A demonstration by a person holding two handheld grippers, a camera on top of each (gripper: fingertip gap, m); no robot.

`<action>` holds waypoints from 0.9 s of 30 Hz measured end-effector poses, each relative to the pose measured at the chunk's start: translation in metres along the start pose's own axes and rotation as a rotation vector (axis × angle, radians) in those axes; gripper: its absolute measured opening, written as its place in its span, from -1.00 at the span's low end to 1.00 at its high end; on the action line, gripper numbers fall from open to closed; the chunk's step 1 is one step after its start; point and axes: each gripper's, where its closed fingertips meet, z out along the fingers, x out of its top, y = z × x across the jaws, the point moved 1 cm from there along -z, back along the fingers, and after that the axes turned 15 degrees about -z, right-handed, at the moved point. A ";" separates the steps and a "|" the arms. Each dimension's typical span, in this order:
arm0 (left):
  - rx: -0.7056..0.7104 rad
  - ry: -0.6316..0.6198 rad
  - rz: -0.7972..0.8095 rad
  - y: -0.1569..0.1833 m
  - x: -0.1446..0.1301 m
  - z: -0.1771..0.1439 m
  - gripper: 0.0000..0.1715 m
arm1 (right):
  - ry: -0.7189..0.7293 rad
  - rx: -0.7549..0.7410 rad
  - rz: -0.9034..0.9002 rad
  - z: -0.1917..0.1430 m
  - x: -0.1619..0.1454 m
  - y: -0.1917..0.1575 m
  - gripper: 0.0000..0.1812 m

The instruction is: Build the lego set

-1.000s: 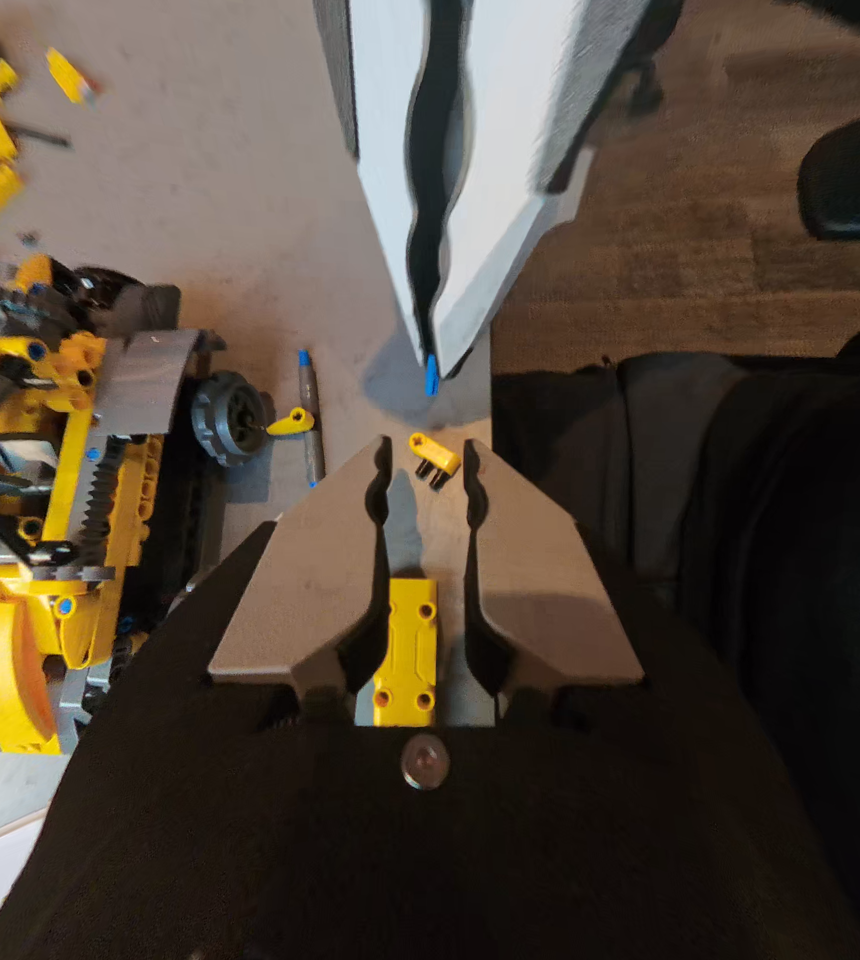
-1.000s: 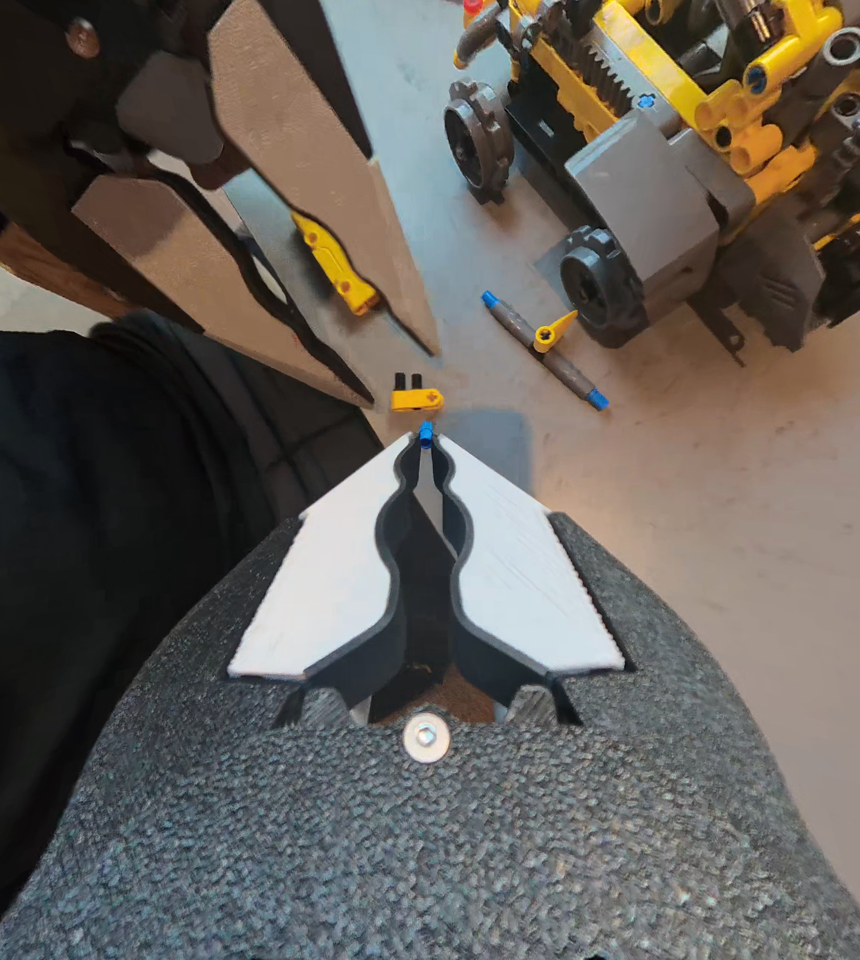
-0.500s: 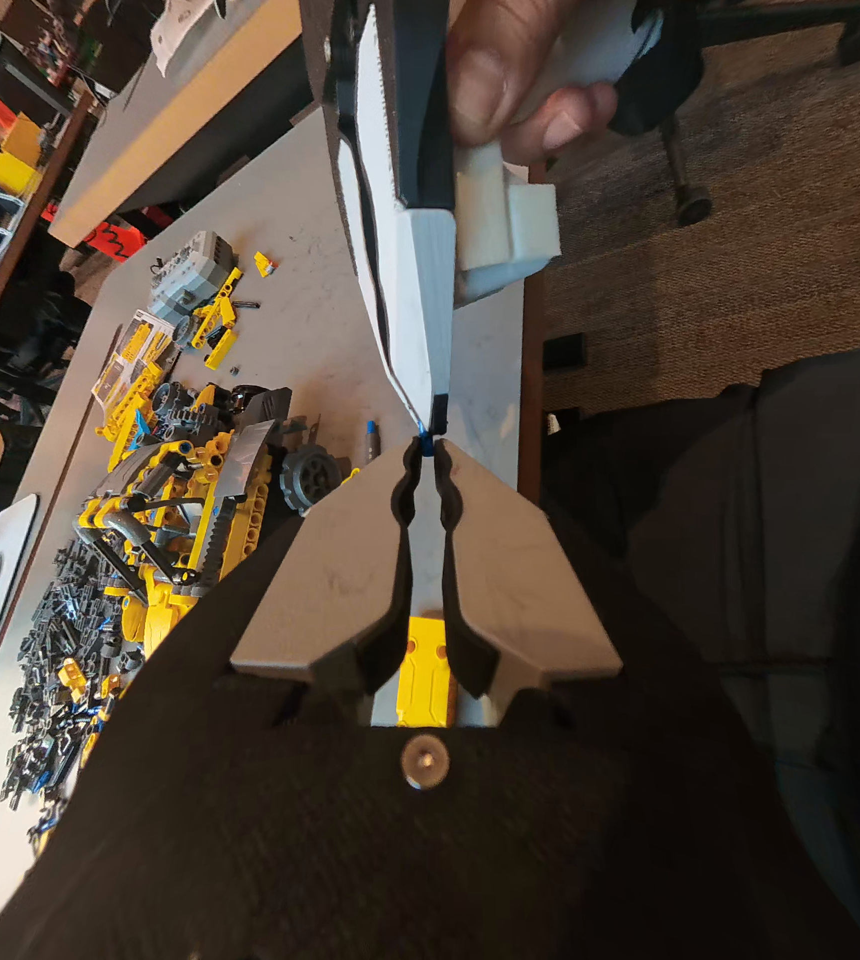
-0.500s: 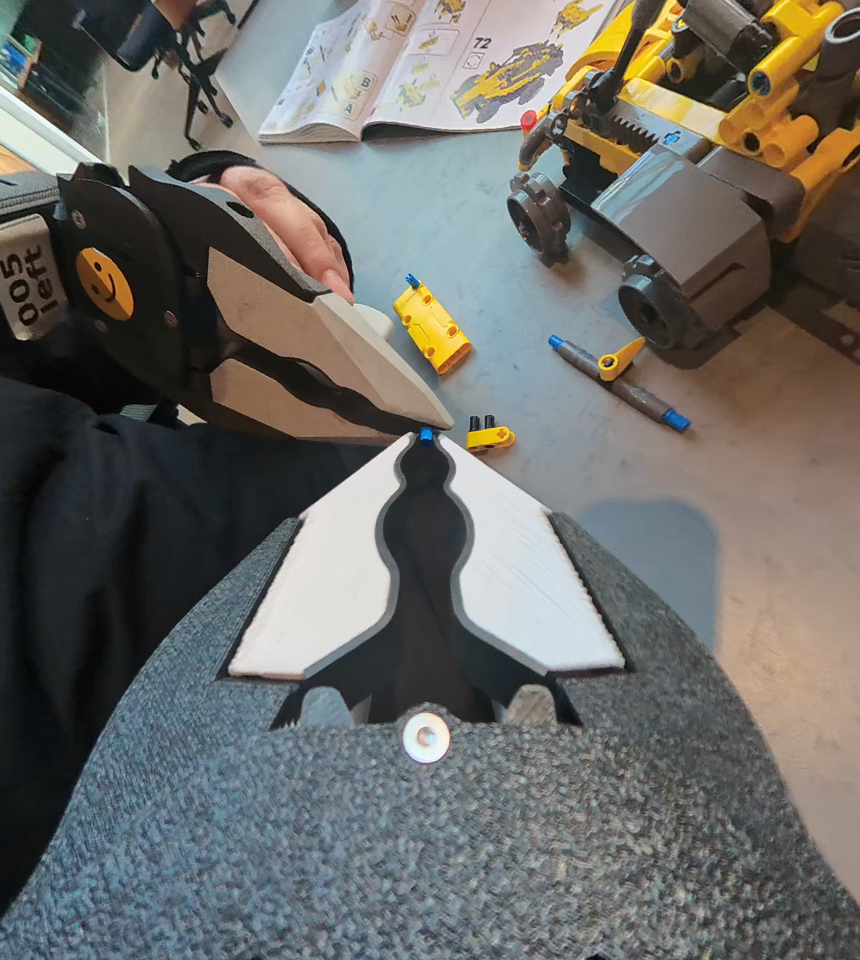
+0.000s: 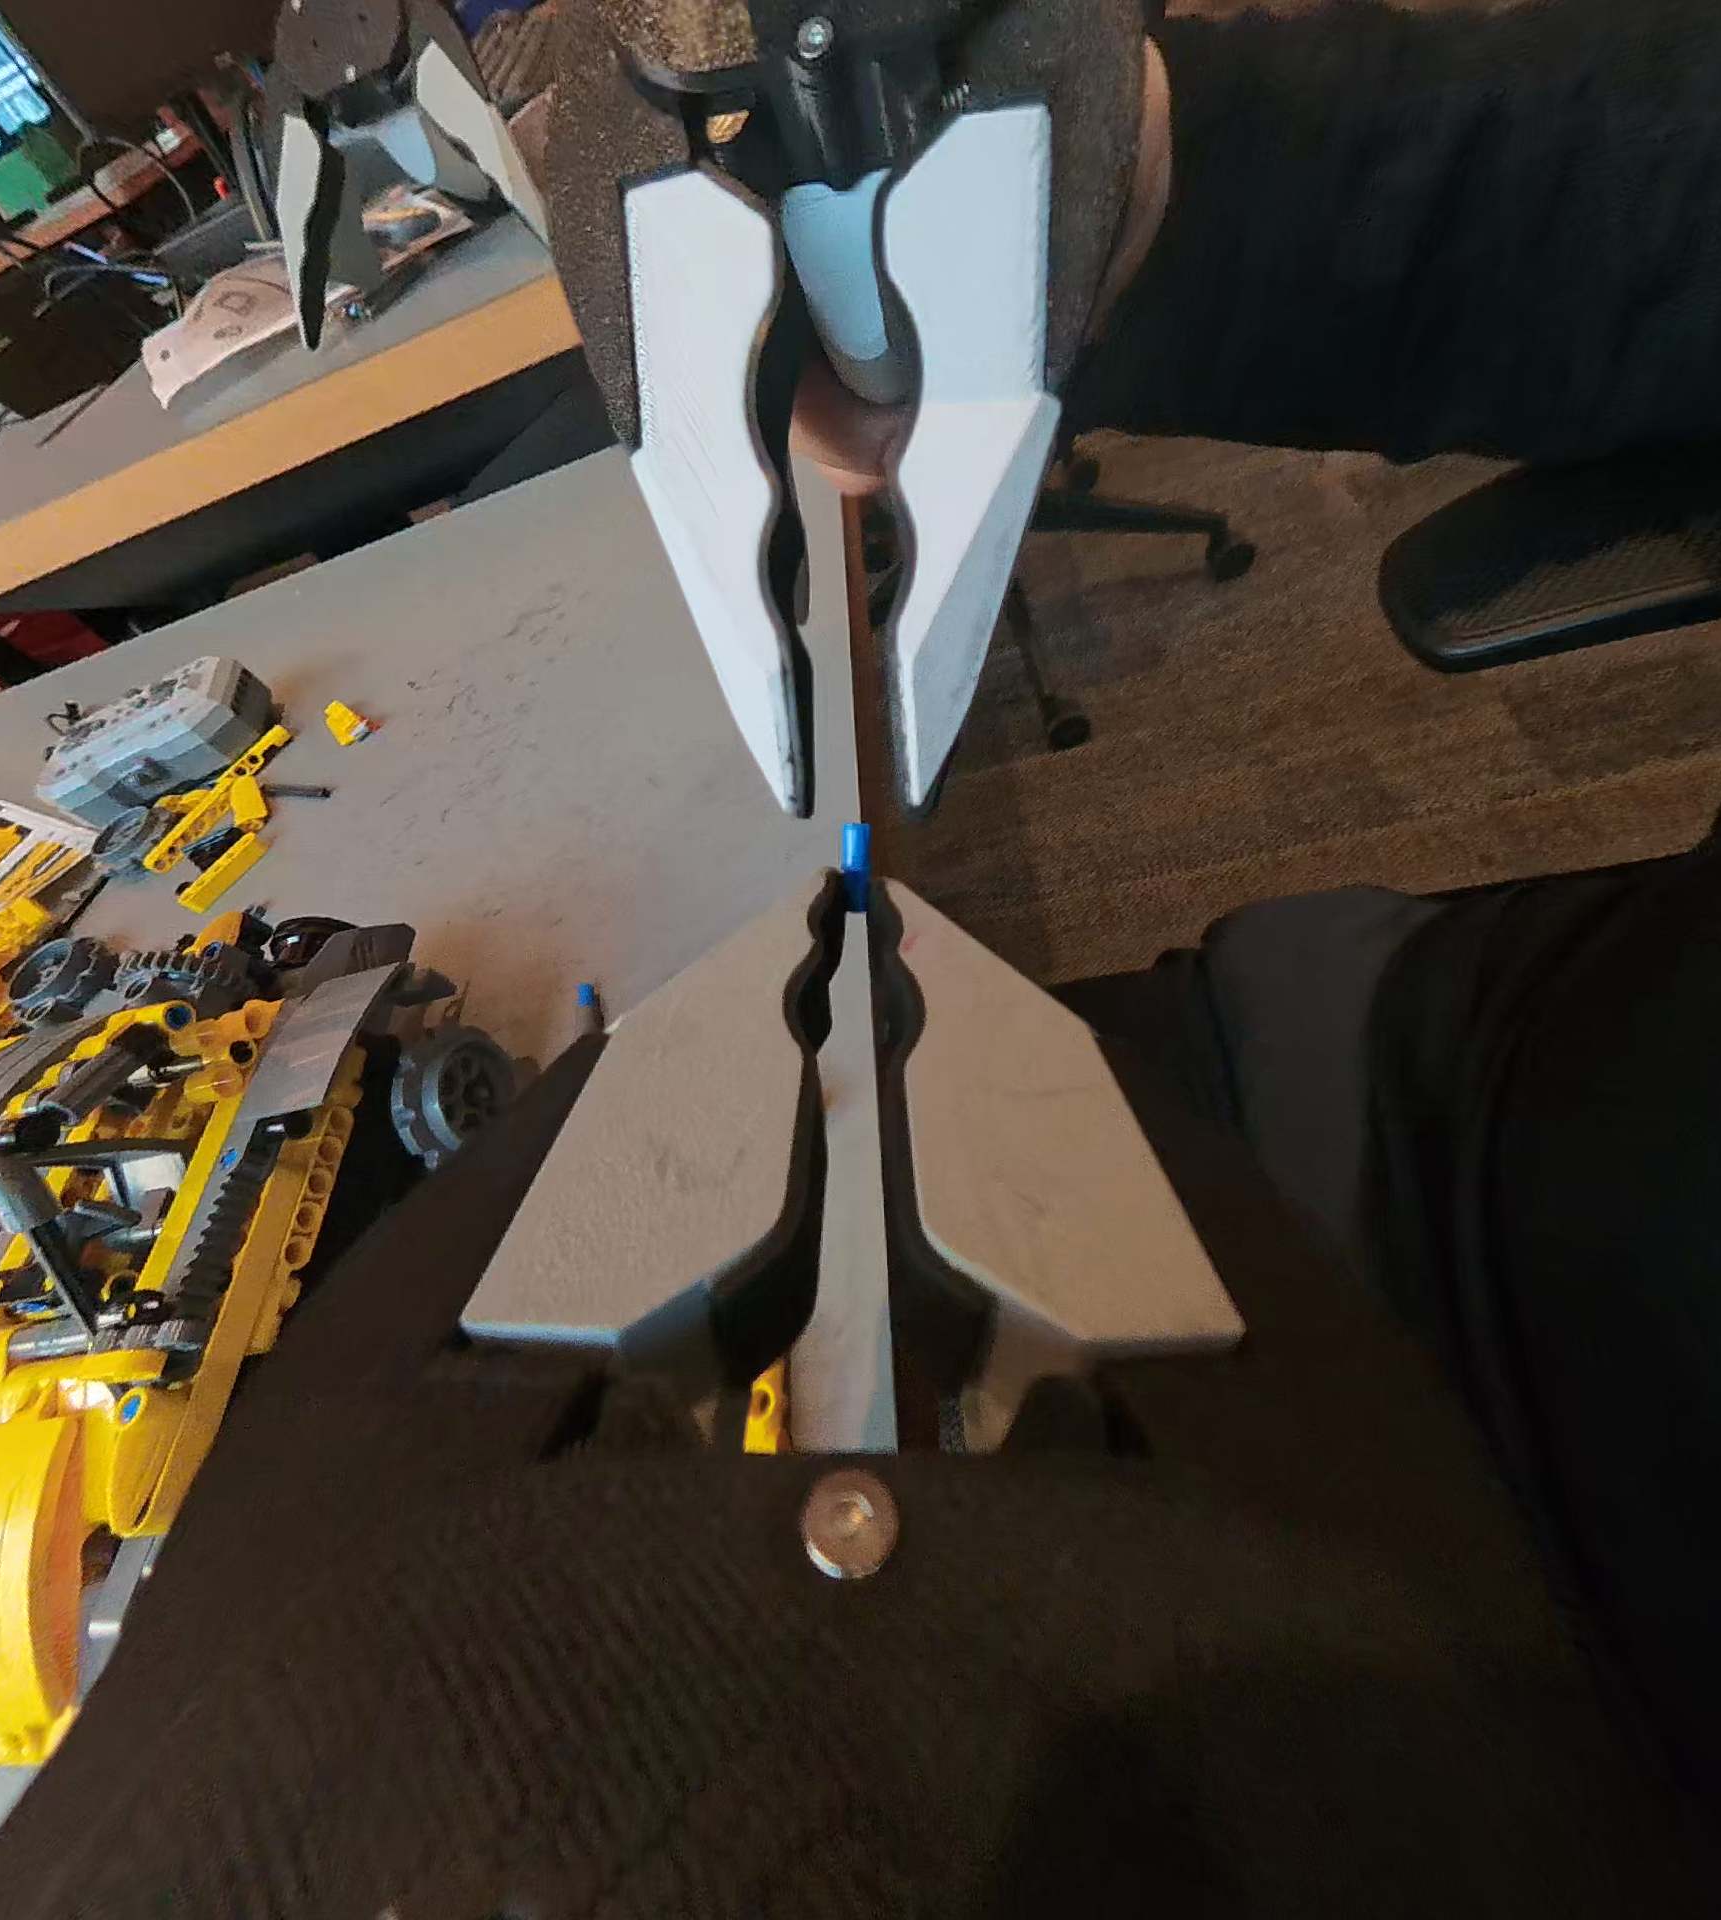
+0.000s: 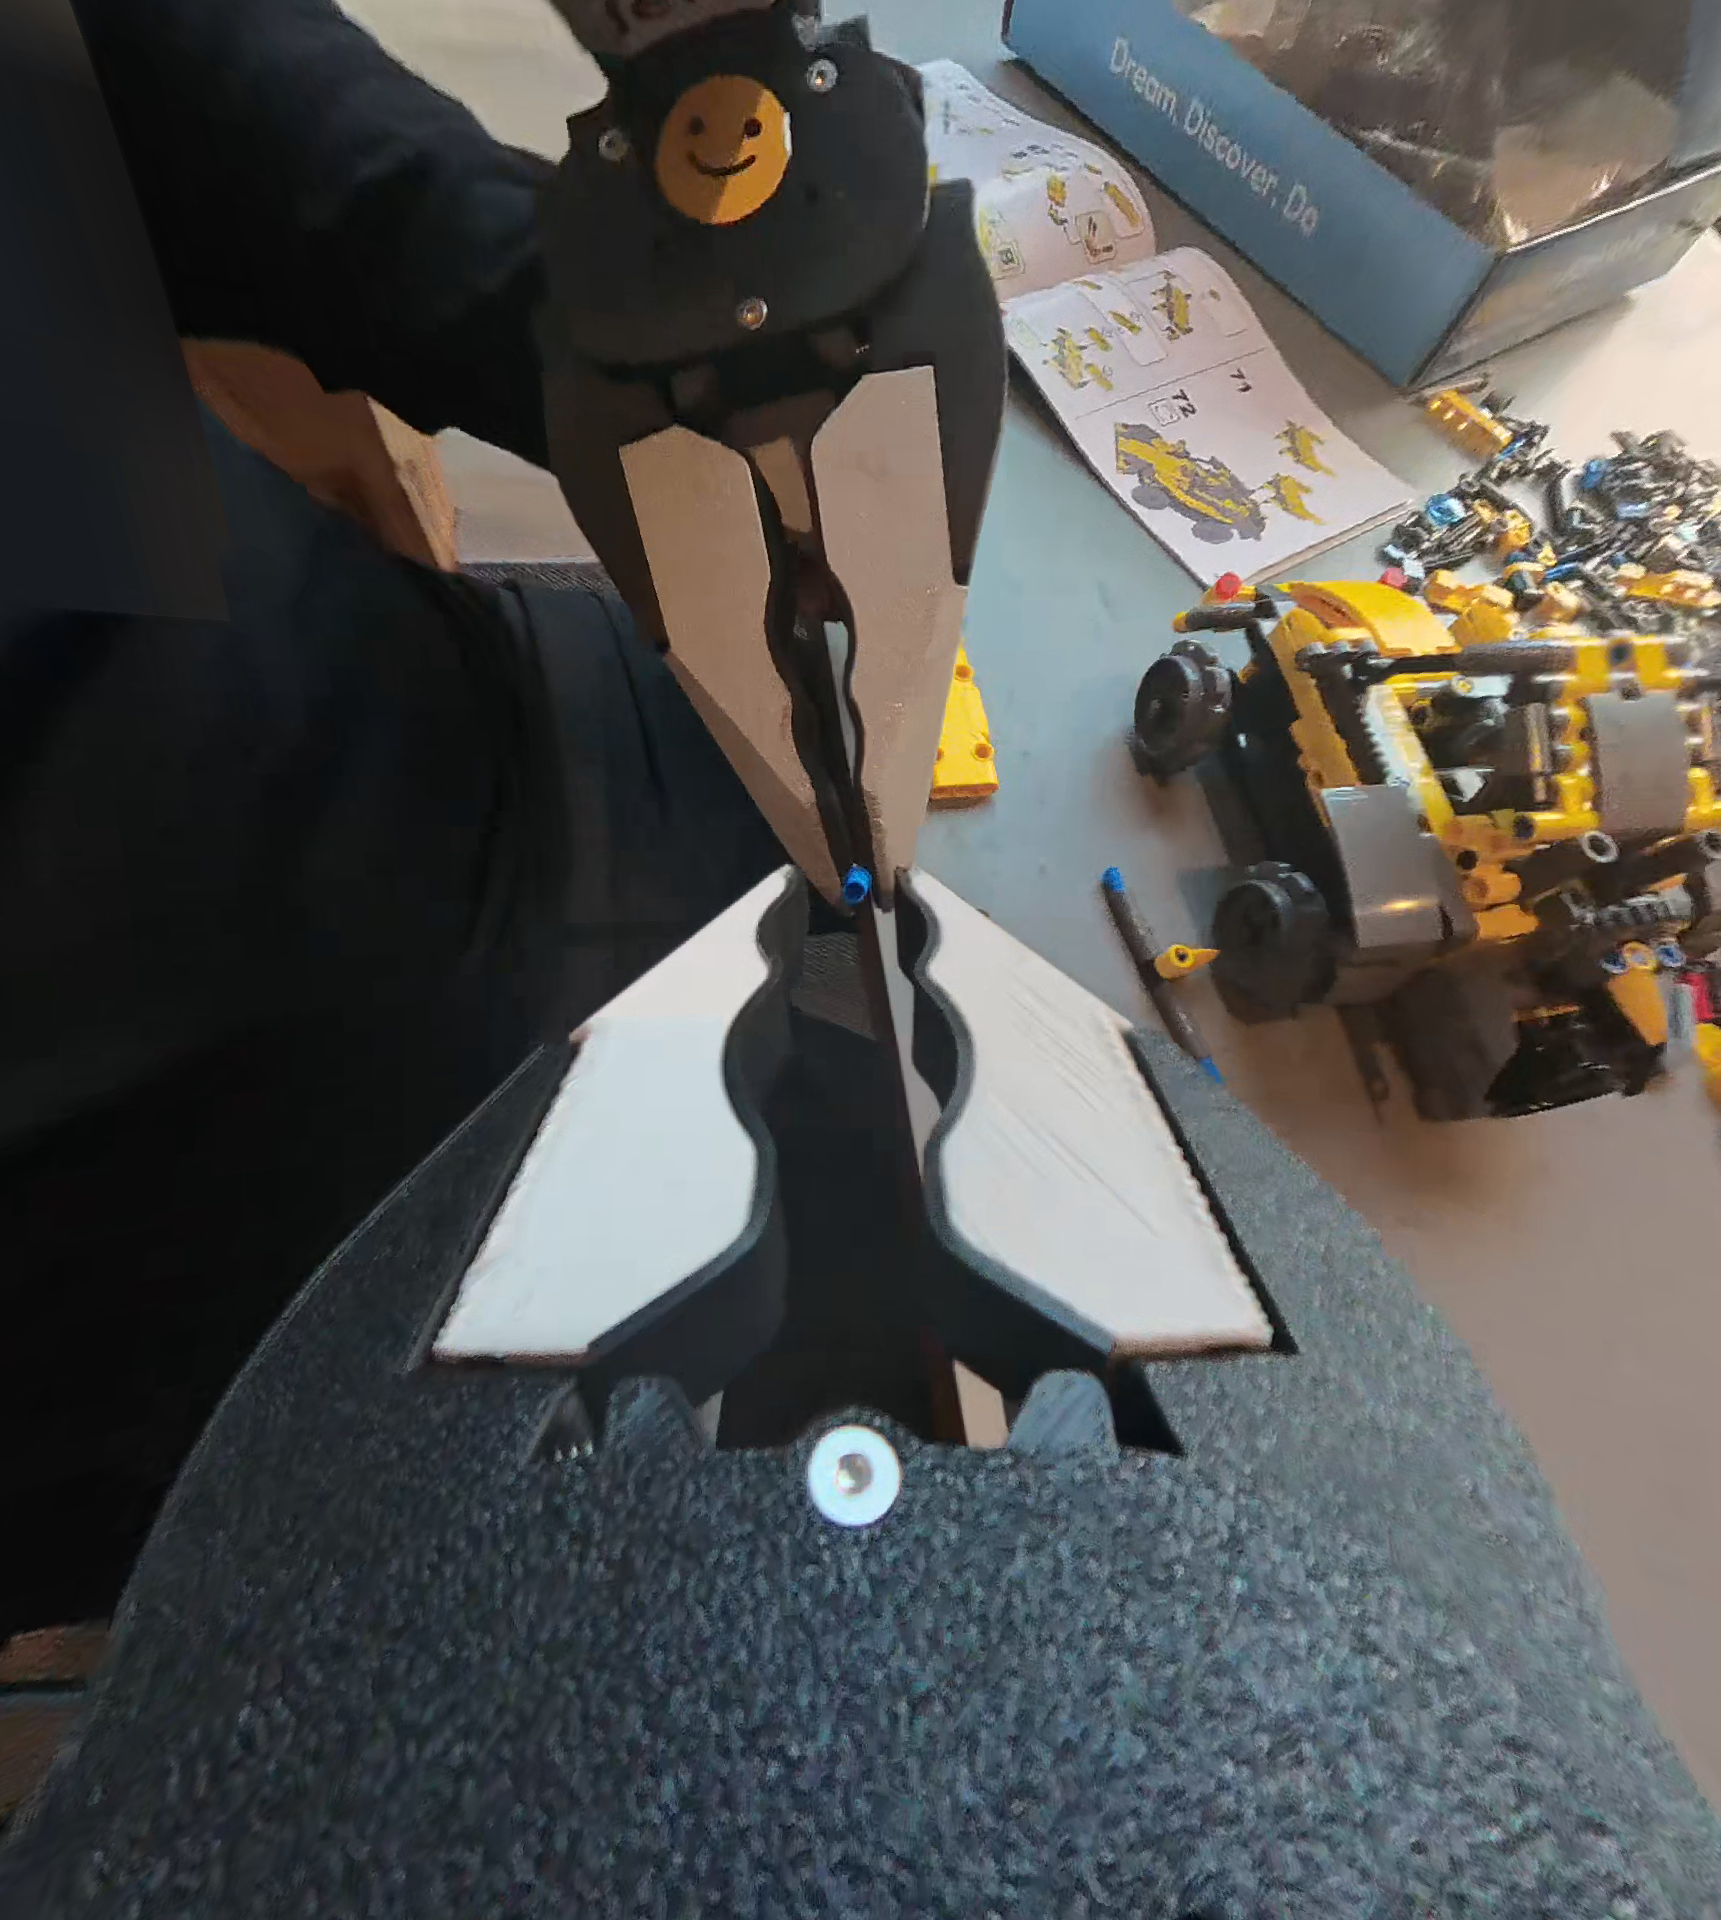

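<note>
Just above centre in the left wrist view: a small blue pin [image 5: 854, 847], pinched by its lower end at the very tips of the left gripper [image 5: 851, 904]. Jaws together on it, upper end standing clear. Held in the air over the near edge of the grey table [image 5: 544, 644], not resting on anything.

Directly above it, pointing down from the top of the frame: the right gripper [image 5: 854, 805], white fingers [image 5: 731, 468] a little apart, tips just beside the pin's free end, seemingly not touching. Same meeting at upper centre of the right wrist view, tip to tip, pin between.

Further out, lower left of the left wrist view: a yellow and grey brick-built vehicle [image 5: 139, 1195]. On the right side of the right wrist view: a grey axle with blue ends [image 6: 1157, 966], a yellow block [image 6: 965, 738] half hidden behind the left gripper, an open instruction booklet [image 6: 1199, 416], a blue box [image 6: 1303, 208] at upper right and a heap of loose parts [image 6: 1614, 540].

Likely weak spot: so little of so small a pin gripped. Any sideways nudge from the white tips, or a slackening of the clamp, could twist it out; at the table's edge, with dark clothing [image 5: 1562, 1247] and carpet [image 5: 1303, 790] below, hard to find again. Possible too: tips knocking together and flicking it away.
</note>
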 end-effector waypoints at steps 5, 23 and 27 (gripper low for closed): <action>-0.020 0.046 -0.001 0.003 0.007 -0.003 -1.00 | -0.032 -0.024 -0.069 0.002 0.001 -0.003 -0.87; 0.037 -0.201 -0.302 -0.024 -0.038 0.003 -0.62 | -0.153 -0.068 0.135 0.020 -0.034 0.016 -0.95; 0.130 -0.328 -0.341 -0.032 -0.060 0.005 -0.63 | -0.188 -0.067 0.200 0.027 -0.047 0.020 -0.95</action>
